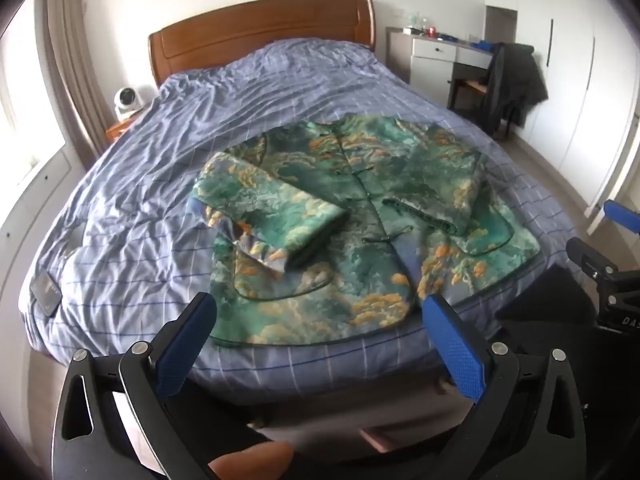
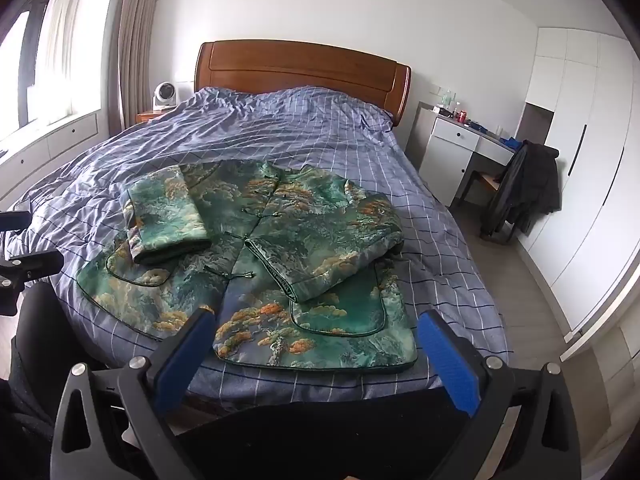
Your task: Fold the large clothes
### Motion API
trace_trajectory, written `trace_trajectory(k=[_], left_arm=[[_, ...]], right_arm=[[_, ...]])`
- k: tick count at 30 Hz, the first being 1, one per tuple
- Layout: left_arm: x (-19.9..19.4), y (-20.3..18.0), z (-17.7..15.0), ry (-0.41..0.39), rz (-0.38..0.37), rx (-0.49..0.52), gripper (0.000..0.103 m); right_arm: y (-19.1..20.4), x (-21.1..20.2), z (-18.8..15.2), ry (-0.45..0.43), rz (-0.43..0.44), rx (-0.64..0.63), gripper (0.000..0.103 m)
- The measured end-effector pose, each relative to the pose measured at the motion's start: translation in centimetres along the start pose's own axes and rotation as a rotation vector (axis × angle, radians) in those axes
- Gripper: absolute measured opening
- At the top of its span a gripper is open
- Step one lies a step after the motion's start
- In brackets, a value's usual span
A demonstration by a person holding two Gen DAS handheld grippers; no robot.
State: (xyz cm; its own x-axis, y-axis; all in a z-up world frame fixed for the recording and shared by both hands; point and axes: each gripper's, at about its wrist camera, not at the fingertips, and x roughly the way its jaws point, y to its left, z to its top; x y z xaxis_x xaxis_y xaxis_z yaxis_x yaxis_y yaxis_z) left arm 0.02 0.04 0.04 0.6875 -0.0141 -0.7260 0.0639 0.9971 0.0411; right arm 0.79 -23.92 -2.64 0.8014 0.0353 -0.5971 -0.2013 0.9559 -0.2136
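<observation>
A green padded jacket with orange cloud print lies front up on the bed, both sleeves folded in across its chest; it also shows in the right wrist view. My left gripper is open and empty, held above the bed's foot edge just short of the jacket's hem. My right gripper is open and empty, also at the foot edge near the hem. The right gripper's body shows at the right edge of the left wrist view.
The bed has a blue checked cover and a wooden headboard. A dark phone-like object lies on the bed's left side. A white desk and a chair draped with dark clothes stand to the right. A small fan sits at the left.
</observation>
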Motion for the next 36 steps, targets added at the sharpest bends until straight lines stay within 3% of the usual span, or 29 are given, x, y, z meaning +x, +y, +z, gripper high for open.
trace_trajectory(k=[36], left_arm=[[-0.1,0.7,-0.9,0.003,0.005,0.001,0.103]], right_arm=[[0.3,-0.3,-0.2,-0.009,0.01,0.013,0.103]])
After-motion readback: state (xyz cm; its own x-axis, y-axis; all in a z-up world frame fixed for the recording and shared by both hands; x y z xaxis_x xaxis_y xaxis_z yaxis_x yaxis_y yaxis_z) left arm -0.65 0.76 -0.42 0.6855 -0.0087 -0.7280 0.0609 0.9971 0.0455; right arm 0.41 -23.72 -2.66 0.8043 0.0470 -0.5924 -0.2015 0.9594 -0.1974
